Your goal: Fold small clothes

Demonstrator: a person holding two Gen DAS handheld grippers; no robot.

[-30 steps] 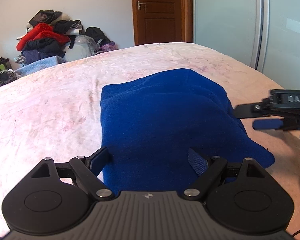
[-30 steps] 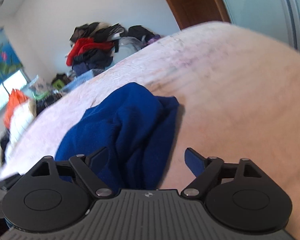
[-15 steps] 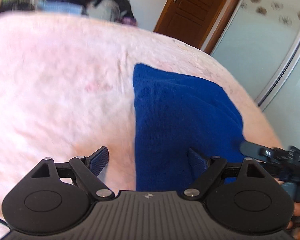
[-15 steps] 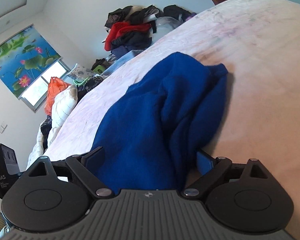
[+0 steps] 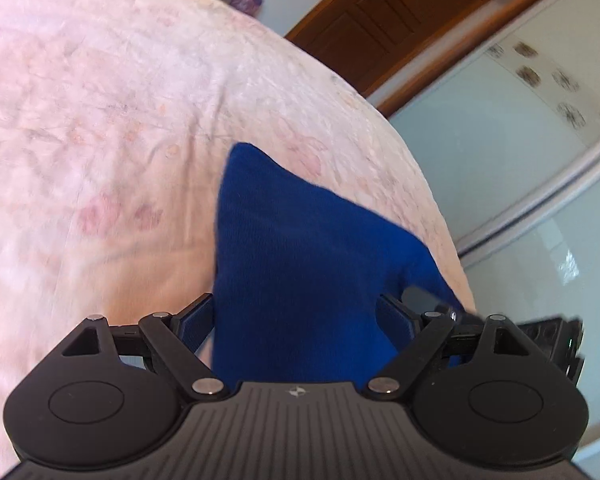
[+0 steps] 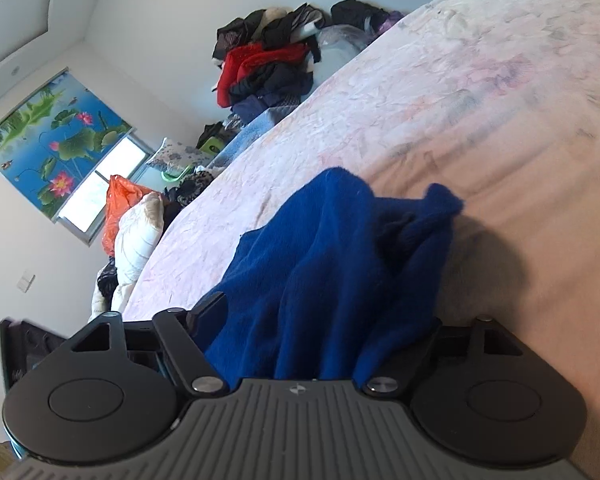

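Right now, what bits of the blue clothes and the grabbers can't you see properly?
- Blue garment: its near edge is hidden behind the left gripper body in the left wrist view.
- Right gripper: the cloth bunches over one finger in the right wrist view. Its jaws have just been closing around the cloth; whether the pads press yet is unclear.
- What kind of garment it is: too crumpled to tell.
- Bed: blurred in the left view.

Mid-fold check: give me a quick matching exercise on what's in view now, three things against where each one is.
Things:
1. blue garment
2. clothes pile
3. lotus picture

Places:
A. beyond the far edge of the bed
B. above the window
C. on the bed, between the right gripper fingers

Pairs: 1-C, 2-A, 3-B
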